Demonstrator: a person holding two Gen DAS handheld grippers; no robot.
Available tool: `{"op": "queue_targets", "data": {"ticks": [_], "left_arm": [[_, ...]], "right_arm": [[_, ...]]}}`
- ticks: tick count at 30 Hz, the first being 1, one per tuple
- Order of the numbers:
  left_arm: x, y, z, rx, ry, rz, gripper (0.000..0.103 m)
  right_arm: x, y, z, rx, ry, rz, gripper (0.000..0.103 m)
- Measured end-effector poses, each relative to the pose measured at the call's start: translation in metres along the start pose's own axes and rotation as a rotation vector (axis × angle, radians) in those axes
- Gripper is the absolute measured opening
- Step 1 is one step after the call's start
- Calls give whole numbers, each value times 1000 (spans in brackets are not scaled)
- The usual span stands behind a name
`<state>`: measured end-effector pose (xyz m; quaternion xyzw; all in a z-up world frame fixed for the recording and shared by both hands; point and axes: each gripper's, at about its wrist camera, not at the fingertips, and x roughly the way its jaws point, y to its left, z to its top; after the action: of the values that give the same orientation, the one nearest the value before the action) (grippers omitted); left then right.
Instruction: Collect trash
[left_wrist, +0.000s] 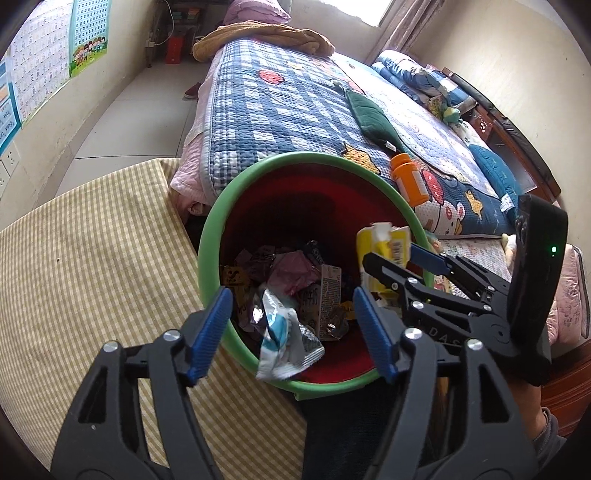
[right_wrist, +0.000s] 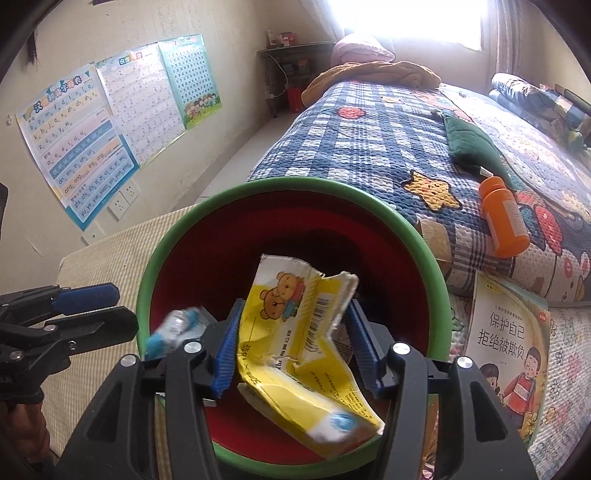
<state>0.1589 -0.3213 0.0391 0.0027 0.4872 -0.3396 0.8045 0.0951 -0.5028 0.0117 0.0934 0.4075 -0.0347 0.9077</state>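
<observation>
I hold two hand-held grippers over a round bin with a green rim and smooth red inside, standing between a bed and a surface covered in yellow checked cloth. My left hand-held gripper has its ribbed blue jaws spread wide; a crinkled silver and blue foil wrapper hangs between them, touching neither, just above the near rim. My right hand-held gripper is partly open, with a torn yellow cardboard box printed with a bear lying loose between the jaws over the bin mouth. At the bin's bottom lie crumpled wrappers and a small carton. On the bed's quilted blue plaid cover rest an orange plastic bottle close behind the rim and a dark green cushion. A children's picture book leans beside the bin.
</observation>
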Motion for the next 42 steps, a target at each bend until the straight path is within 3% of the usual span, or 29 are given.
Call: {"op": "queue_targets", "data": {"ticks": [2, 7, 13, 22, 37, 42], "left_arm": [[-5, 3, -1, -12, -14, 10, 82], [-17, 10, -5, -26, -32, 28, 91], [-37, 19, -17, -31, -63, 68, 97], [-87, 47, -55, -12, -121, 209, 97], [-177, 125, -156, -165, -313, 470, 98], [-193, 142, -182, -220, -333, 489, 98]], "right_arm": [[-2, -1, -2, 6, -3, -5, 70], [-10, 1, -6, 0, -9, -24, 86], [-20, 15, -11, -18, -17, -31, 92], [-42, 74, -30, -81, -54, 9, 96], [-62, 194, -75, -135, -123, 57, 96], [-63, 221, -95, -175, -128, 72, 96]]}}
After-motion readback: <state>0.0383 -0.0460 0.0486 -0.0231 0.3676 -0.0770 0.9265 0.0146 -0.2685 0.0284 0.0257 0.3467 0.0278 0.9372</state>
